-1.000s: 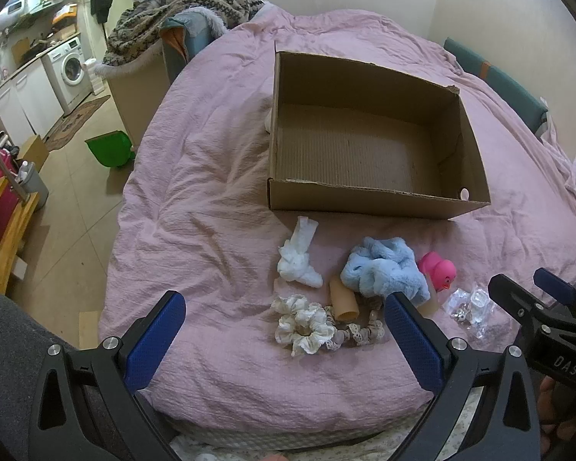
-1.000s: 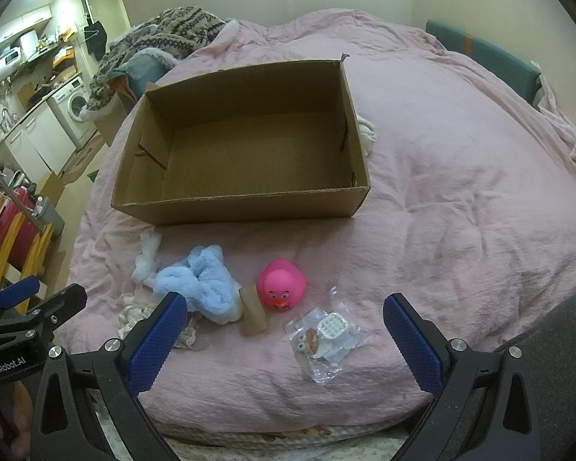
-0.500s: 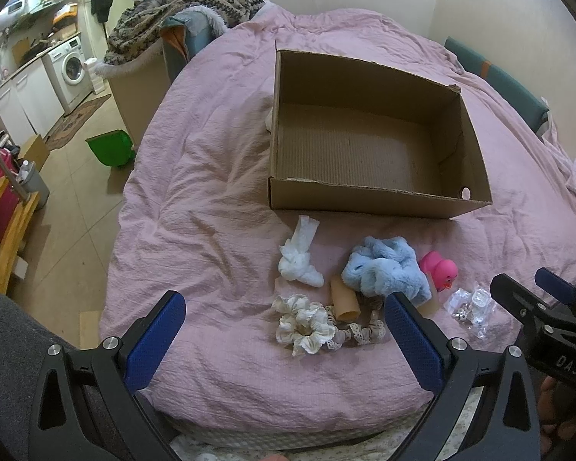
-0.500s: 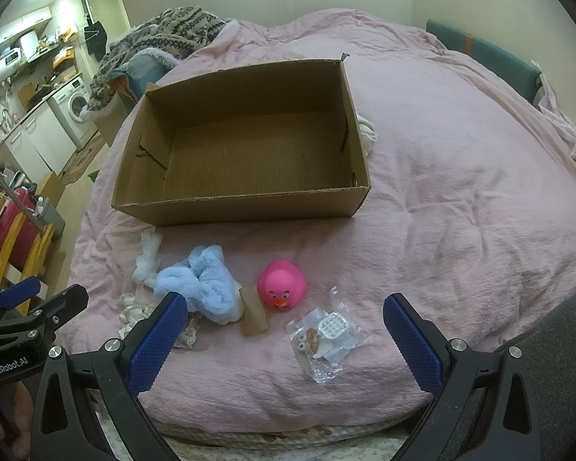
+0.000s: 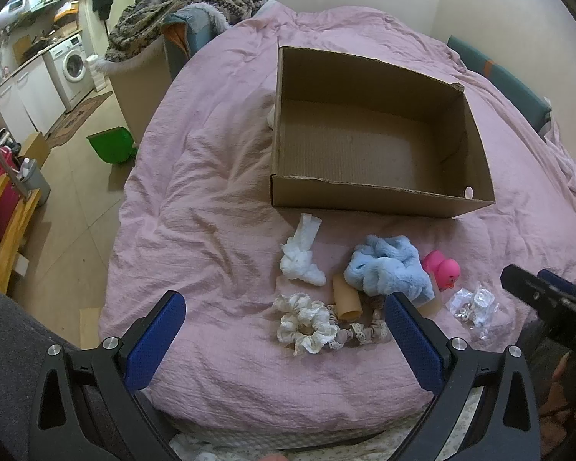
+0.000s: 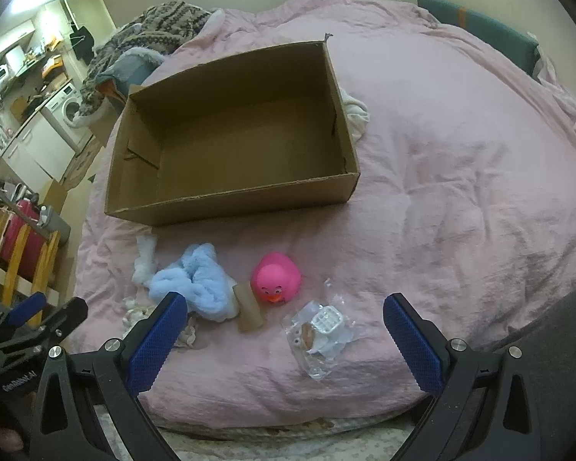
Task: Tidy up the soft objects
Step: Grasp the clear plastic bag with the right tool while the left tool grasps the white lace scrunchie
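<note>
left gripper (image 5: 284,340): fingers spread, empty | right gripper (image 6: 282,336): fingers spread, empty | cardboard box (image 5: 364,196): open on pink bedspread (image 5: 211,199) | blue plush scrunchie (image 5: 386,269), pink rubber duck (image 6: 275,277), white lace scrunchie (image 5: 307,322), white cloth (image 5: 301,255): just in front of box

One cardboard box (image 5: 368,196), two scrunchies (image 5: 307,322), two cardboard tubes (image 5: 347,297), one pink duck (image 6: 275,277), one plastic packet (image 6: 322,330).

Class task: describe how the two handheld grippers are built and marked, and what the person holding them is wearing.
Each gripper, left and right, has a black frame with triangular cut-outs, silver bolts and two blue textured finger pads. Seen from the other camera, the bodies carry white lettering. The person wears dark grey clothing.
</note>
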`<state>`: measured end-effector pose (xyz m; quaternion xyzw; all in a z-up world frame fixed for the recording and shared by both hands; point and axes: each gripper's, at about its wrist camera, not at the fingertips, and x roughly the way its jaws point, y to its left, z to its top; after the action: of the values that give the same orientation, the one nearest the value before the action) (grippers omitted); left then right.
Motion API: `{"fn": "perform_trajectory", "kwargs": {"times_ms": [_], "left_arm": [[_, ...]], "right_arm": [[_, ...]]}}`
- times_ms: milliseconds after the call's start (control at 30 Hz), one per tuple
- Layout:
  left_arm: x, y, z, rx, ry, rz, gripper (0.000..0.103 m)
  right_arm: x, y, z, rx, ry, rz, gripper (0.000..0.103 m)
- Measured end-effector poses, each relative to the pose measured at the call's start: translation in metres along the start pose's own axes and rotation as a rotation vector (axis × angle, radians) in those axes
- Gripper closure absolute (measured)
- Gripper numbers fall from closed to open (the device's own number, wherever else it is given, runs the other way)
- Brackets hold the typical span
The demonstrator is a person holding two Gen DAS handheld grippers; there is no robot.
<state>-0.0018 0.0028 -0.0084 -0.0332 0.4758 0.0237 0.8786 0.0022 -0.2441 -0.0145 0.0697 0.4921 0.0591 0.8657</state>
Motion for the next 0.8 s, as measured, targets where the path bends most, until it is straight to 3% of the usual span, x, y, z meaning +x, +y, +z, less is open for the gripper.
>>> {"fn": "perform_trajectory", "kwargs": {"times_ms": [167,267,433,500,600,667,800], "left_arm": [[0.006,0.003,0.001,-0.021,0.027,0.009,0.000],[0.012,0.008,0.003,-0.046,0.052,0.006,0.000],[0.020,0.015,0.003,-0.088,0.101,0.012,0.000],[0.021,0.018,0.003,-0.102,0.117,0.012,0.000],[0.022,0.020,0.002,-0.109,0.128,0.016,0.000],[0.023,0.021,0.003,-0.114,0.131,0.016,0.000],[0.025,0.022,0.002,-0.120,0.142,0.010,0.000]], "right_arm": [[0.005,-0.011,0.018,0.021,0.053,0.022,0.000],[0.023,-0.019,0.028,0.051,0.178,0.051,0.000],[0.070,-0.020,0.024,-0.013,0.401,-0.047,0.000],[0.085,-0.020,0.019,-0.035,0.447,-0.079,0.000],[0.104,-0.017,0.011,-0.081,0.494,-0.123,0.021],[0.111,-0.015,0.006,-0.100,0.511,-0.135,0.027],[0.104,-0.009,0.004,-0.139,0.467,-0.162,0.069]]}}
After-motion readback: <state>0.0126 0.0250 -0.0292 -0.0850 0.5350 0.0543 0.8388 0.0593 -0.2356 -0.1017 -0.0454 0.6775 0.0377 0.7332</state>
